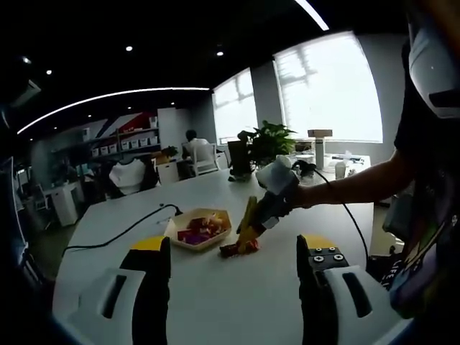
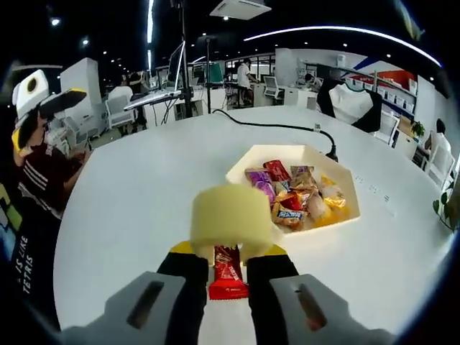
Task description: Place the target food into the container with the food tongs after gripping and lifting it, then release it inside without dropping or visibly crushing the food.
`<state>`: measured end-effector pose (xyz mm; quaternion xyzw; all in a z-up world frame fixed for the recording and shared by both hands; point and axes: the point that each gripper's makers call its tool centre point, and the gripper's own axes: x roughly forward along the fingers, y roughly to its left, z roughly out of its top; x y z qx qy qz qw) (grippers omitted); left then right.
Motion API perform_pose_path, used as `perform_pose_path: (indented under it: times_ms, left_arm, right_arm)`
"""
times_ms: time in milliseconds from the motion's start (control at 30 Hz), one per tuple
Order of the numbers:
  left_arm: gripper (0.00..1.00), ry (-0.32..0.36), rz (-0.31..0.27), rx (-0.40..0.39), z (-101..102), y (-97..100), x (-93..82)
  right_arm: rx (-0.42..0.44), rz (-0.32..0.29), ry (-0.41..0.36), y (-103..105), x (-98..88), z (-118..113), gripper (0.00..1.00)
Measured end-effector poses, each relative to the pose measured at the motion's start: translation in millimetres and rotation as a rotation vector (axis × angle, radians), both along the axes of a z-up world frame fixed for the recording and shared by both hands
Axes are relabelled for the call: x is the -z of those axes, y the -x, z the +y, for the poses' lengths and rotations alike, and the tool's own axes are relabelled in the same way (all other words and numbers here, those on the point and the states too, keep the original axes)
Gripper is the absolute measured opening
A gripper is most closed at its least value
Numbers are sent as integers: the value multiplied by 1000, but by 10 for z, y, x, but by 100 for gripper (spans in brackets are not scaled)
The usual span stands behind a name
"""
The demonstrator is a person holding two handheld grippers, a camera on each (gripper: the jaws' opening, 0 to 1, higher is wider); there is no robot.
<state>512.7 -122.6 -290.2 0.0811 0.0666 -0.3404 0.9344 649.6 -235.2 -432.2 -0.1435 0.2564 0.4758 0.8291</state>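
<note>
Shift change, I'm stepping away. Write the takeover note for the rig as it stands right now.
Right gripper: shut on the yellow food tongs, whose tips sit over a red snack packet on the white table; whether it's pinched I can't tell.
Left gripper: open, holding nothing.
Container: on the table just beyond, already holding assorted wrapped snacks.
Left: lift the packet, carry it over the container, release gently inside.

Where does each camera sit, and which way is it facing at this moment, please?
Left gripper view: rides the left gripper, jaws apart, looking across the white table at the right gripper, a forearm and the container.
Right gripper view: rides the right gripper, looking down its tongs at a red snack packet.
Shared: table and container.
</note>
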Motion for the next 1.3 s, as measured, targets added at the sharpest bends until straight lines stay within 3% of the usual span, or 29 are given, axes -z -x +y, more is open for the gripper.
perform_pose_path:
  times_ms: [133,233,433,467,500,567,667,900,1100,1300]
  left_arm:
    - [76,-2,5,-1,15,35,17]
    - [76,-13,14,2,29,49,49]
    - [76,-10,3,7,18,46,21]
    - [76,-7,1,8,12,47,12]
    - [76,-3,-2,8,3,49,-2]
    - [77,0,-11,14,-8,59,-20]
    - [78,27,-32,39,-29,97,-77]
    - [78,15,-32,37,-9,98,-66]
    - [78,3,-35,32,9,85,-63]
    - [78,8,-27,20,38,70,-50]
  right_arm:
    - [68,6,-58,-24,-15,-34,15]
    - [70,-6,-45,-15,-31,-48,15]
    - [79,-53,-54,-30,-224,-38,15]
    - [92,-100,-52,-85,-286,-52,15]
    - [78,-86,-51,-61,-316,-50,16]
    - [114,-164,-69,-180,-448,-81,15]
    - [147,-134,-116,-279,-534,-108,16]
    - [166,-175,-139,-505,-813,-109,16]
    - [154,-224,-132,-708,-1011,-47,16]
    - [146,-232,-115,-963,-1095,-9,16]
